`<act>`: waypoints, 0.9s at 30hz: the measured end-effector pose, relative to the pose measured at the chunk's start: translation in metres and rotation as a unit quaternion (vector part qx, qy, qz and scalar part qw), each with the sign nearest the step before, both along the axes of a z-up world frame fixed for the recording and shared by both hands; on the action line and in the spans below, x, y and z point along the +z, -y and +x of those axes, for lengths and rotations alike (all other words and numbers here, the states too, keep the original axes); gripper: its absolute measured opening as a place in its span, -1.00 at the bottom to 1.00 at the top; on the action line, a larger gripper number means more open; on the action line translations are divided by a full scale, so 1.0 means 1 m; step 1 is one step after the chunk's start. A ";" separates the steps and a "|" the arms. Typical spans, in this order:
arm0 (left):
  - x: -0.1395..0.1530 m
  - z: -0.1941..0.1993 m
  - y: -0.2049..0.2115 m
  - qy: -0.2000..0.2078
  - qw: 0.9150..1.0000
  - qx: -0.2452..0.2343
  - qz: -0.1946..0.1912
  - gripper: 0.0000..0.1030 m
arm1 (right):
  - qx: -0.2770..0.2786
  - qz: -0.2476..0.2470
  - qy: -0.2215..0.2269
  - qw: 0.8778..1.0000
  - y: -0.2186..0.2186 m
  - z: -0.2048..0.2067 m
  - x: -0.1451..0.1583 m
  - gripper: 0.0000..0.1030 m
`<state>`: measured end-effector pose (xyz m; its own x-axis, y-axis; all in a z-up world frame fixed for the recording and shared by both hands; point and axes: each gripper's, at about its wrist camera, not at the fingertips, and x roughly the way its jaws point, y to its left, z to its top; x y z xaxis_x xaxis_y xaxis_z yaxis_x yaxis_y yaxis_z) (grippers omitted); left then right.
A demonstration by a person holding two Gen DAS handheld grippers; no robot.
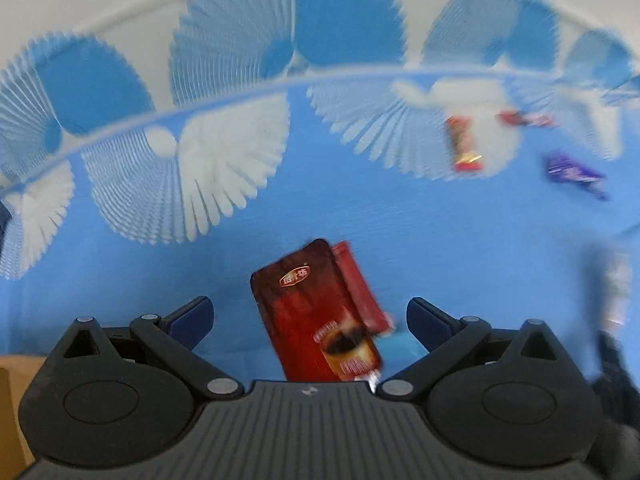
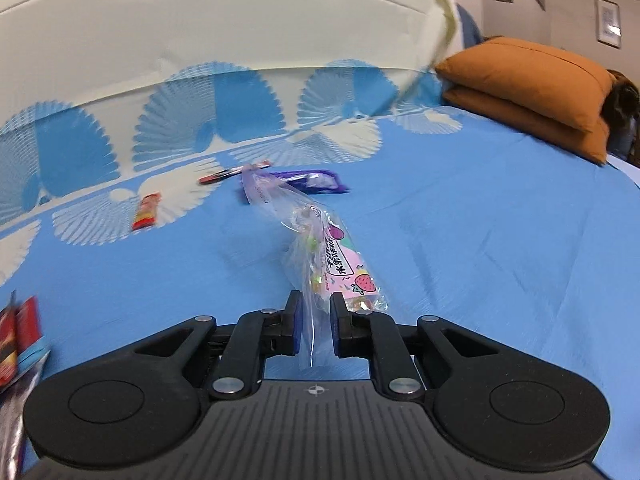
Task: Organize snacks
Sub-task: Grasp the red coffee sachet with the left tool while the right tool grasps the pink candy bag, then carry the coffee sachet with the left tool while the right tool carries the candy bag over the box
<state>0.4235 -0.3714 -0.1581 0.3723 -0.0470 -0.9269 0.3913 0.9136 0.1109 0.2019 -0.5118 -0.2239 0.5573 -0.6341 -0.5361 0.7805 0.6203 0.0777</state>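
Observation:
In the left wrist view a dark red pouch (image 1: 316, 312) with a cup picture lies on the blue sheet (image 1: 440, 232), and a red stick pack (image 1: 358, 284) rests along its right side. My left gripper (image 1: 310, 312) hangs over them, open, its fingers wide on either side and touching neither. In the right wrist view my right gripper (image 2: 316, 304) is shut on the near end of a clear candy bag (image 2: 352, 276) with a pink strawberry label. The bag's far end slants up and away to the left.
Loose snacks lie further off: a purple wrapper (image 2: 316, 180), a red and yellow candy bar (image 2: 146, 212) and a red and dark candy (image 2: 228, 174). An orange folded cushion (image 2: 528, 88) sits far right, a white padded edge (image 2: 200, 20) behind.

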 end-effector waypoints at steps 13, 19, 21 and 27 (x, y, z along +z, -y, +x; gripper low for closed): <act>-0.058 0.041 -0.025 -0.097 0.992 0.074 -0.009 0.98 | -0.008 0.025 0.008 1.000 0.012 -0.007 -0.005 -0.65; -0.058 0.039 -0.034 -0.092 0.992 0.082 -0.024 0.83 | -0.007 0.027 0.010 1.000 0.012 -0.008 -0.005 -0.65; -0.047 0.036 -0.037 -0.086 0.992 0.076 -0.052 0.32 | -0.007 0.028 0.009 1.000 0.012 -0.007 -0.006 -0.65; -0.011 0.016 -0.040 -0.048 0.994 0.069 -0.070 -0.59 | -0.010 0.031 0.031 0.999 0.014 -0.013 -0.003 -0.66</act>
